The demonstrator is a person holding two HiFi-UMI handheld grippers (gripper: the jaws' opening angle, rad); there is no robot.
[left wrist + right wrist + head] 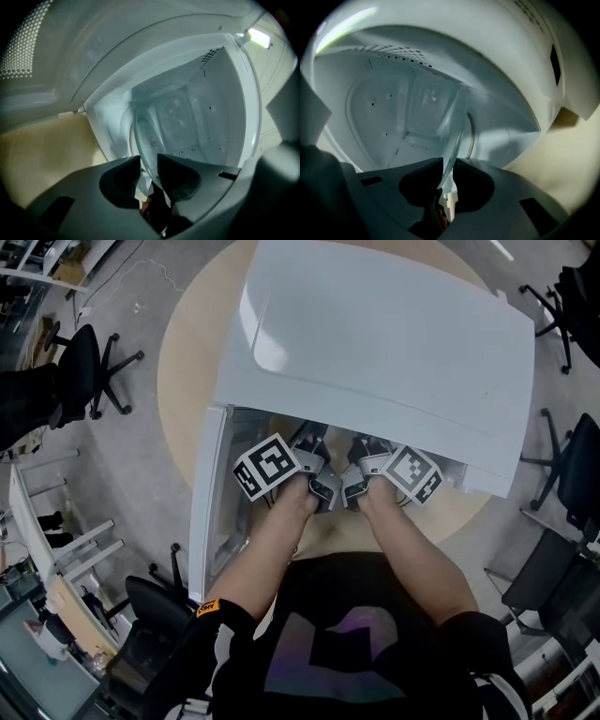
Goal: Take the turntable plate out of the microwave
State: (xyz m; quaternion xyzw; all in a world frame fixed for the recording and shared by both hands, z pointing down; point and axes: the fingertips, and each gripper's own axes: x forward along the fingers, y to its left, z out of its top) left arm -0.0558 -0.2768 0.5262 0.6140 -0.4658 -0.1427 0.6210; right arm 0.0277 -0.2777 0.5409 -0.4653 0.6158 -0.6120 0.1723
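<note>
While the turntable plate (154,136) is still inside the microwave (375,343), the reach and the grasp look done and the removal itself is left. The clear glass disc sits within the white cavity with its near rim toward the opening. I cannot tell whether it has come off its support on the cavity floor. The left claw (149,161) is closed on that rim at one side, with the glass filling the narrow gap between its jaws. The right claw (449,164) pinches the rim at the other side, edge-on between its tips. Both hands are pushed into the mouth of the oven, just beside each other. The door (208,502) is swung wide at the left, so opening is finished. What remains, as I judge it, is to draw the plate out through the opening and set it down, perhaps on the round worktop (187,362) beneath the oven.
</note>
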